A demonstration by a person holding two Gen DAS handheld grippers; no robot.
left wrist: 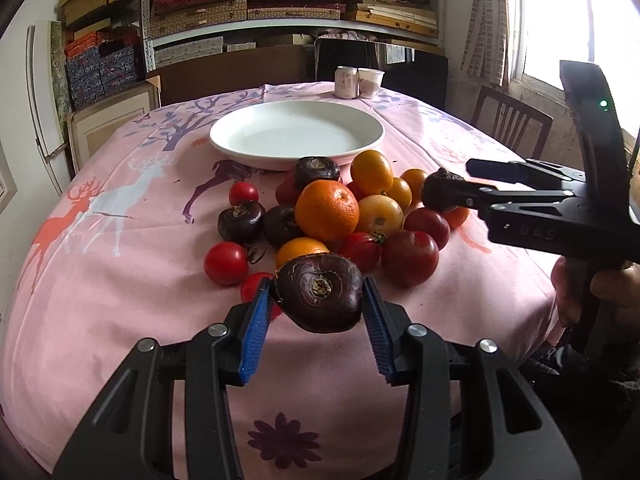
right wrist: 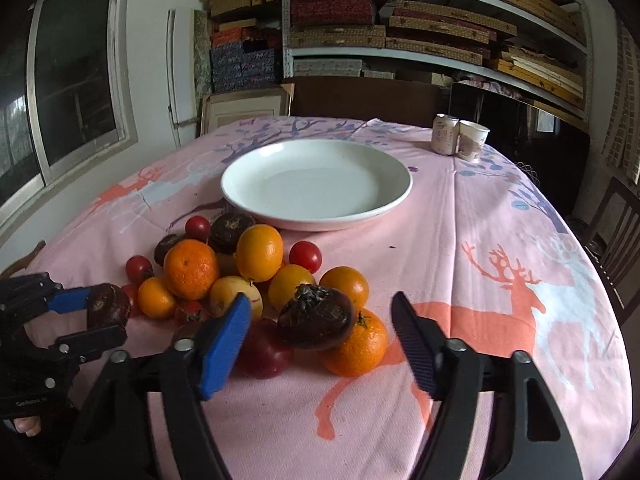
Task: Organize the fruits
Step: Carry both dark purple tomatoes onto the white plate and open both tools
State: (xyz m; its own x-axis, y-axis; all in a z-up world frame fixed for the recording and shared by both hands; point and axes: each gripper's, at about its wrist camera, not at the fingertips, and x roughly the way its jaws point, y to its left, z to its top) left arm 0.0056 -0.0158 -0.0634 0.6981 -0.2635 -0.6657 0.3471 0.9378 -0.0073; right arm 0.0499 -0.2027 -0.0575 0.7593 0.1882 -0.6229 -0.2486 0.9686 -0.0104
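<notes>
A heap of oranges [left wrist: 327, 211], red tomatoes [left wrist: 226, 263] and dark purple fruits [left wrist: 241, 221] lies on the pink tablecloth in front of an empty white plate [left wrist: 296, 134]. My left gripper [left wrist: 318, 304] is shut on a dark purple fruit [left wrist: 320, 298] and holds it above the cloth, near the heap's front edge. It also shows in the right wrist view [right wrist: 108, 312]. My right gripper [right wrist: 322, 316] is open, its jaws on either side of another dark purple fruit [right wrist: 316, 316] that rests on an orange [right wrist: 356, 344] at the heap's right end.
A can [right wrist: 445, 134] and a paper cup [right wrist: 472, 140] stand at the table's far edge behind the plate [right wrist: 316, 182]. A wooden chair [left wrist: 512, 120] stands at the table's right side. Shelves of boxes fill the wall behind.
</notes>
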